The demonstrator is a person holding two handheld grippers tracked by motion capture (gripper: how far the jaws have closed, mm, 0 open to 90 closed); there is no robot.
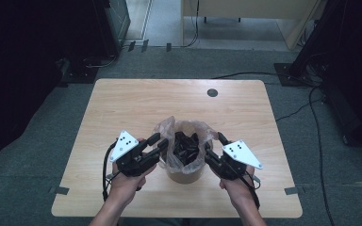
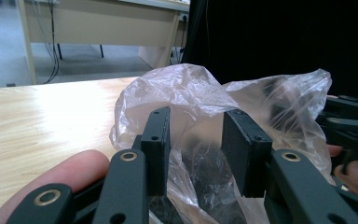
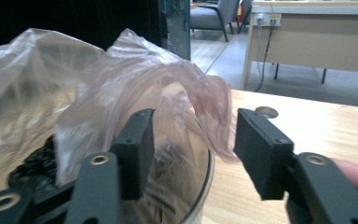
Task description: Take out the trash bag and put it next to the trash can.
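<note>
**Two tongs flank a bag-lined bin near the counter's front edge**

A small round bin stands on the wooden counter, close to the front edge and about midway between the left and right edges. A clear plastic bag lines it, its crumpled top rising above the rim, with dark contents inside.

The left tongs sit at the bin's left side, jaws spread apart; in the left gripper view the bag's film bulges just beyond and between the two jaws, though whether it touches them cannot be told. The right tongs sit at the bin's right side, also spread wide; in the right gripper view a flap of the bag hangs in the gap between the jaws, ungripped, above the bin's rim.

A round grommet hole lies near the counter's far edge.
</note>
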